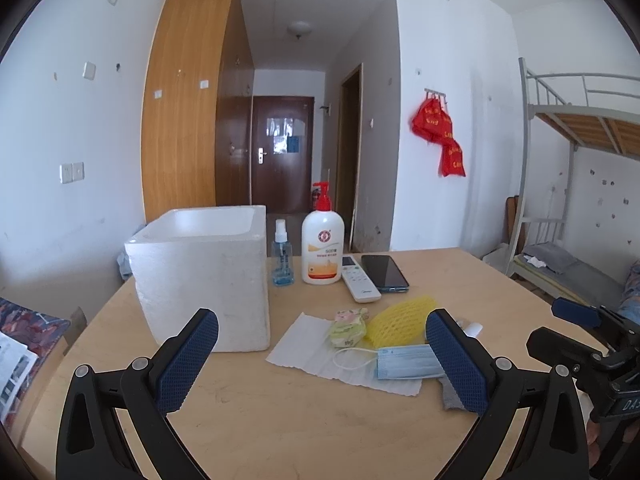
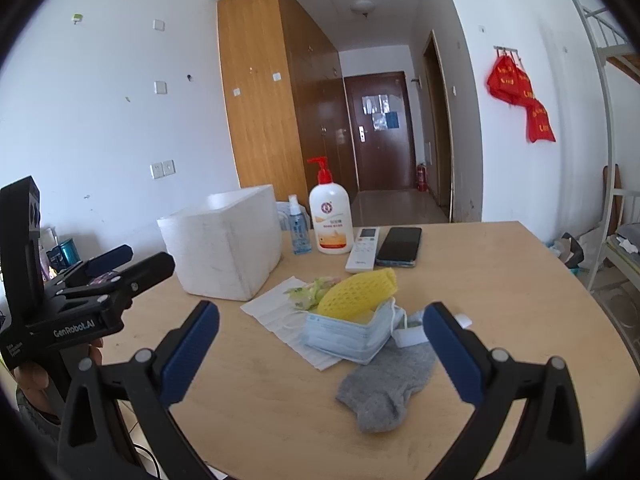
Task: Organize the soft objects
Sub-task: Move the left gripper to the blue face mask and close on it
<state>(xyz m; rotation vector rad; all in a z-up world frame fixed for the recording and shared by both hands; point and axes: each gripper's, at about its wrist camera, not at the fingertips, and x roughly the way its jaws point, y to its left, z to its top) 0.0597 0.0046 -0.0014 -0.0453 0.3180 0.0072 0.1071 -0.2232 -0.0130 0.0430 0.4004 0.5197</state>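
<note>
Soft things huddle mid-table: a knit grey sock (image 2: 386,384), pleated blue mask (image 2: 348,334) and yellow foam net (image 2: 360,292), near the foam box (image 1: 204,276). Left gripper (image 1: 322,354) and right gripper (image 2: 320,354) both gape wide, empty.

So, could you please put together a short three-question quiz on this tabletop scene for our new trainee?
1. True or false: the left tongs and the right tongs are both open and hold nothing.
2. Which item lies nearest the right tongs: A) the grey sock, B) the phone, C) the spray bottle?
3. Fill in: the blue face mask lies partly on a white ____.

Key:
1. True.
2. A; the sock lies between the fingers in the right wrist view.
3. Paper sheet; the yellow foam net sits just behind the mask, with the white foam box to the left.
</note>
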